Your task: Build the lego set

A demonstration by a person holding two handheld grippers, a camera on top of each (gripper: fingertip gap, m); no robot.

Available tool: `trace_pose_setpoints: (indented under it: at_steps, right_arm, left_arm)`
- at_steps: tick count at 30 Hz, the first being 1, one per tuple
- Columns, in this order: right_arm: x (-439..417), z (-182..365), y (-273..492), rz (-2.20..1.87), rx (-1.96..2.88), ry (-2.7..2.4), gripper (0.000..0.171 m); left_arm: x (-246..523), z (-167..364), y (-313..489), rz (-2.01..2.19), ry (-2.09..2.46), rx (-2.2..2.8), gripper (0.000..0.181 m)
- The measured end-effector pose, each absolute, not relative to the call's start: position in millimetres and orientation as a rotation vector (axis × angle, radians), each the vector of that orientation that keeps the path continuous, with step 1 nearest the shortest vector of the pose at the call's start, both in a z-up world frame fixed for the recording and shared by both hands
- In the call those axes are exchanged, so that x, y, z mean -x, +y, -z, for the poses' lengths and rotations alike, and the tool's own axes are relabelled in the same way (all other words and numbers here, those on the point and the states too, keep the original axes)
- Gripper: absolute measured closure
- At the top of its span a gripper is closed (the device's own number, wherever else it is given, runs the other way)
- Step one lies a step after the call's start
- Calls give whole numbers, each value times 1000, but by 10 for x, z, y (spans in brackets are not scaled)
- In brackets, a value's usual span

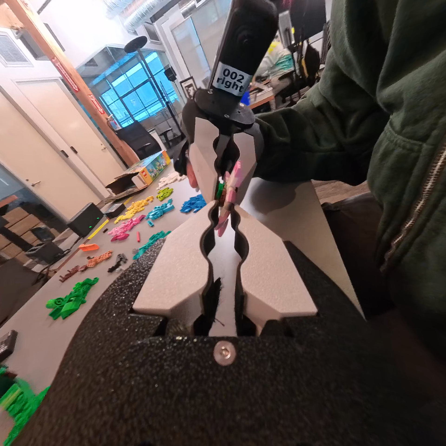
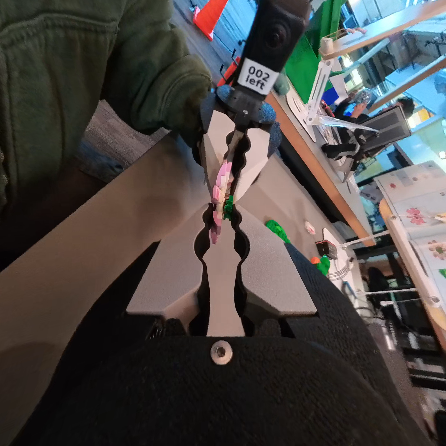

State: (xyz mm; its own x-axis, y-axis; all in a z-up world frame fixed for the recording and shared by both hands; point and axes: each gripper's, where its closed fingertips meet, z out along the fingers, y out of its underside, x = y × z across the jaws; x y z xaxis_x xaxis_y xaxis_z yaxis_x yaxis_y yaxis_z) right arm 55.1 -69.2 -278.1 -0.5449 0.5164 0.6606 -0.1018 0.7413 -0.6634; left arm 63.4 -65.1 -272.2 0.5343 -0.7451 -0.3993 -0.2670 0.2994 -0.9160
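A flat pink lego flower with a small green piece on its back is held edge-on in the air between both grippers, which meet tip to tip. My left gripper is closed on the flower's lower petals. My right gripper comes down from above, shut on the upper petals and the green piece. In the right wrist view the flower and the green piece sit between my right gripper's fingertips, with the left gripper opposite it.
Sorted lego piles lie on the grey table: green, pink, yellow, teal, blue, white. The set's box is at the far end. Green-sleeved arms hold the grippers. Instruction pages stand to the right. My two grippers' fingertips are within a few centimetres of each other.
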Motion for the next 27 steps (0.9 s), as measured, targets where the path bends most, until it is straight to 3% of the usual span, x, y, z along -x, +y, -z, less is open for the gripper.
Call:
trace_pose_setpoints:
  at_steps: [10,19,27]
  right_arm:
    - [-520,2786,-617,-911,383,-1973,158]
    - [-520,2714,-647,-972,369,-1909,151]
    - [-540,2687,-691,-972,332,-1912,158]
  left_arm:
    - [-603,2727,-577,257,996,1282,173]
    - [-619,2698,-615,394,972,1305,176]
    - [-613,2716,-614,417,966,1315,176]
